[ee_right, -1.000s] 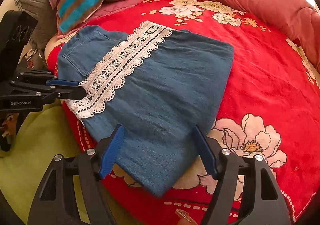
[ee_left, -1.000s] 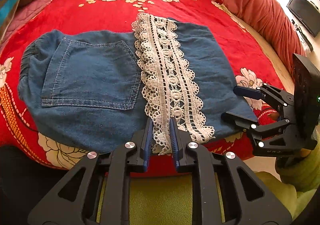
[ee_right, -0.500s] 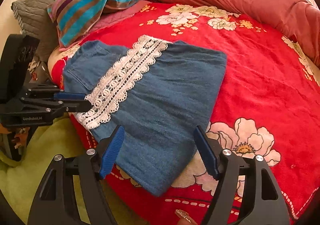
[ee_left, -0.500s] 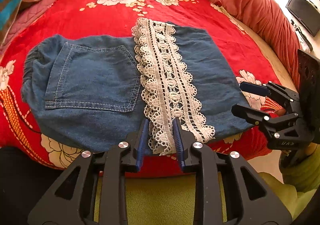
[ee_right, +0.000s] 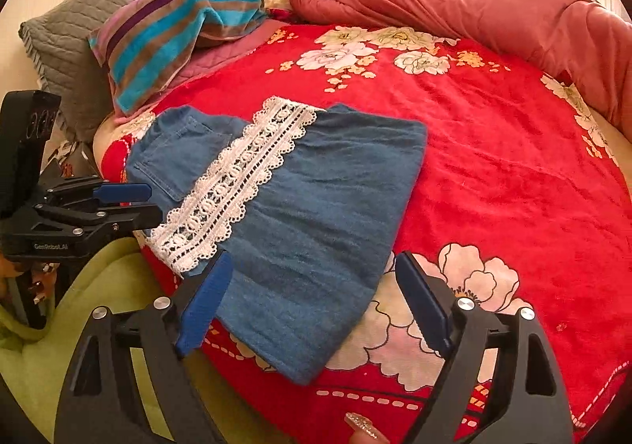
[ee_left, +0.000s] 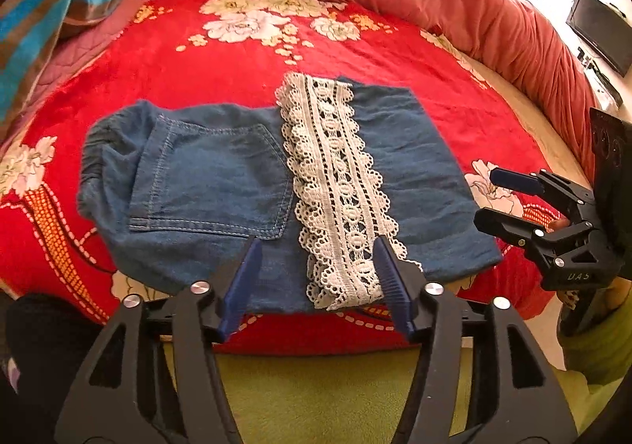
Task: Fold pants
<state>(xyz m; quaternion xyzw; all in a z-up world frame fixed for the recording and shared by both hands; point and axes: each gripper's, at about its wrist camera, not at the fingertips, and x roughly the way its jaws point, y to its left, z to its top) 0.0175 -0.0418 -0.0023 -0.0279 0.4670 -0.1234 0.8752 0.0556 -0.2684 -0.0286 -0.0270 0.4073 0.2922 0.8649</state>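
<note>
Now flat on bed (ee_left: 245, 61): folded pants (ee_left: 221, 183); left gripper (ee_left: 316, 274) and right gripper (ee_right: 312, 309) jaws just opened, spread, nothing pinched.

Ahead of the left claw (ee_left: 316, 278) lie matt denim pants (ee_left: 221, 183) trimmed with openwork white lace (ee_left: 335, 191). The bed's red blanket (ee_right: 493, 151) looks plush; each claw is matt black plastic with ribbed blue pads (ee_left: 241, 286).

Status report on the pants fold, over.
Left tongs just opened, off the white lace strip. Right tongs open, empty. Folded blue denim pants flat on red floral blanket. Nothing obstructing.
</note>
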